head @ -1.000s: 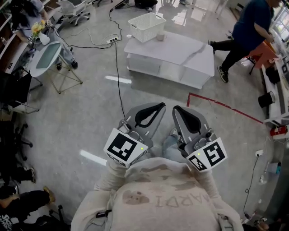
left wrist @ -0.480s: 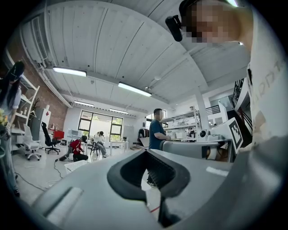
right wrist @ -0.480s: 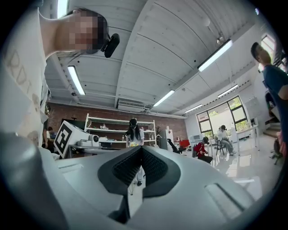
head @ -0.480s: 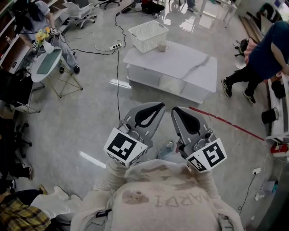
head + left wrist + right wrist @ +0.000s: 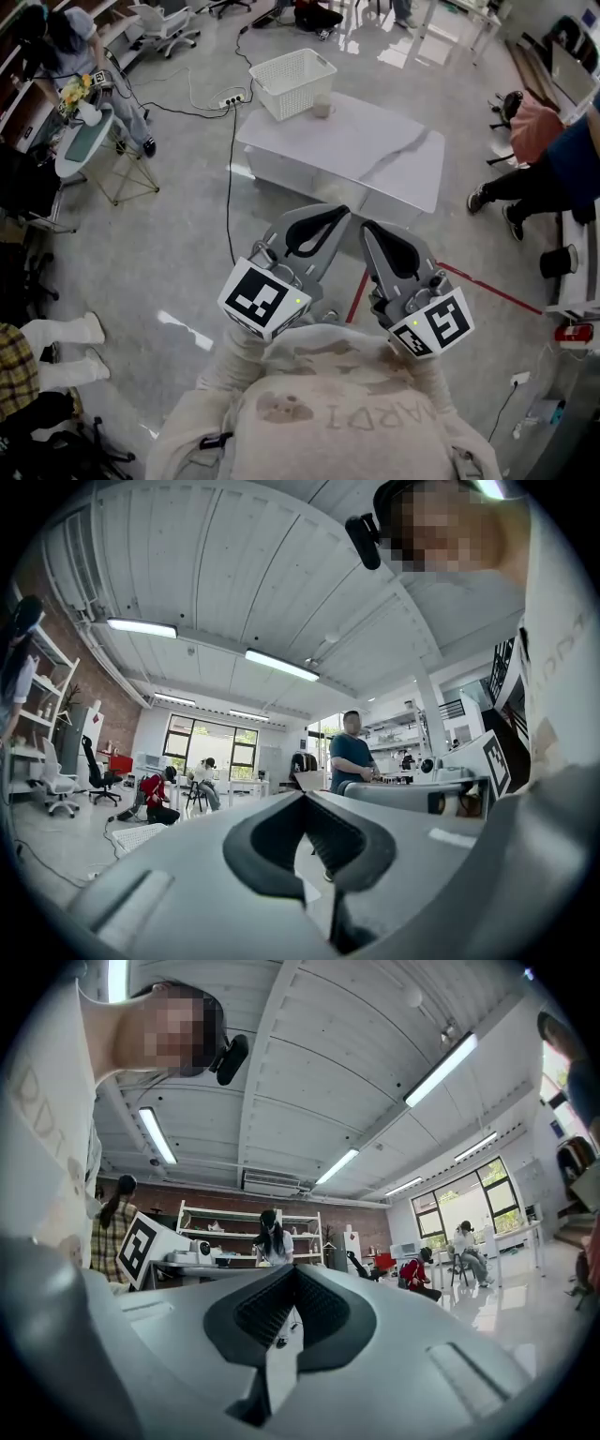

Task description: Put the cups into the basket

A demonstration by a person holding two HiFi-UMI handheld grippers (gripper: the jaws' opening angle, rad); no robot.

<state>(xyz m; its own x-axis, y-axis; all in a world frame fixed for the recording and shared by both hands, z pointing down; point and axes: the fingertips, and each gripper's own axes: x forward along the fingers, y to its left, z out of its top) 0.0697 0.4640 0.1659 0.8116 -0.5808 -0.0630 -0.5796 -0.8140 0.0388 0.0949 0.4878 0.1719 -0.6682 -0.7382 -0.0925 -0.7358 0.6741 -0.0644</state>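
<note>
left gripper (image 5: 335, 213): jaws closed, nothing inside
right gripper (image 5: 367, 227): jaws closed, nothing inside
cup (image 5: 322, 106): on table (image 5: 375, 155), beside basket (image 5: 289, 80)

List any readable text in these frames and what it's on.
"ARDI": on the person's sweatshirt, faint and partial.
Marker cubes on the left hand-held gripper and right hand-held gripper: square patterns only, no letters.
Nothing else is legible.
</note>
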